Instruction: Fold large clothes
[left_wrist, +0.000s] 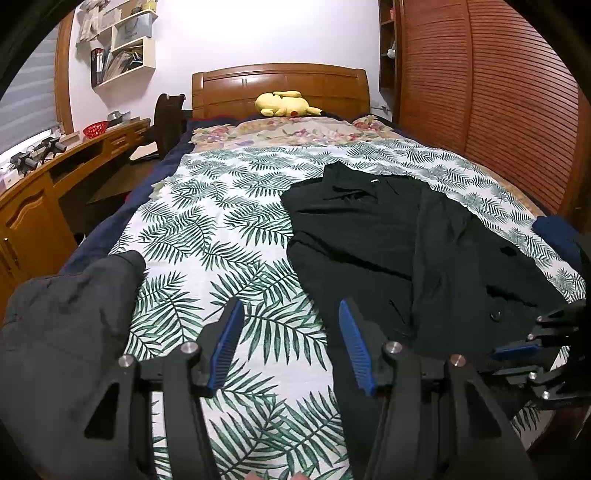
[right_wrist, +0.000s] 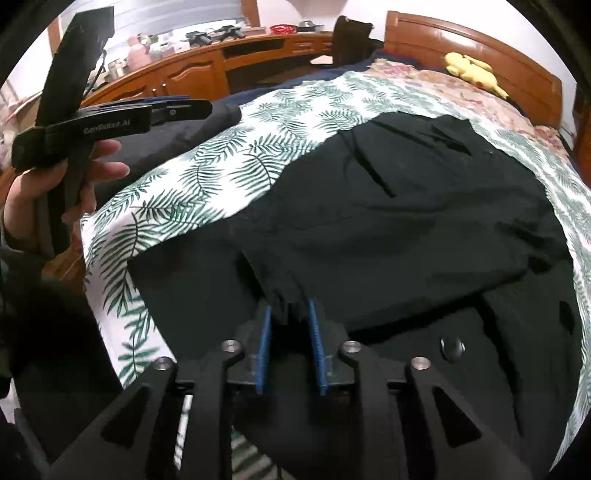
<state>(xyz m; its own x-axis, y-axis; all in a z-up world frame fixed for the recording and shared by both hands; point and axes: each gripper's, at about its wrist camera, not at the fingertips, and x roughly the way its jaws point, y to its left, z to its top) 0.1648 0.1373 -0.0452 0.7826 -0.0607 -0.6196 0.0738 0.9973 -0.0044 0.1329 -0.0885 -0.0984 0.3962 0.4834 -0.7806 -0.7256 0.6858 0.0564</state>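
Observation:
A large black garment lies partly folded on the right half of the bed; it also fills the right wrist view. My left gripper is open and empty, above the leaf-print sheet just left of the garment's near edge. My right gripper is shut on a bunched fold of the black garment at its near edge. It shows at the right edge of the left wrist view. The left gripper, held in a hand, shows at upper left in the right wrist view.
A dark grey garment lies at the bed's near left. A yellow plush toy rests by the wooden headboard. A wooden desk runs along the left. A slatted wardrobe stands on the right.

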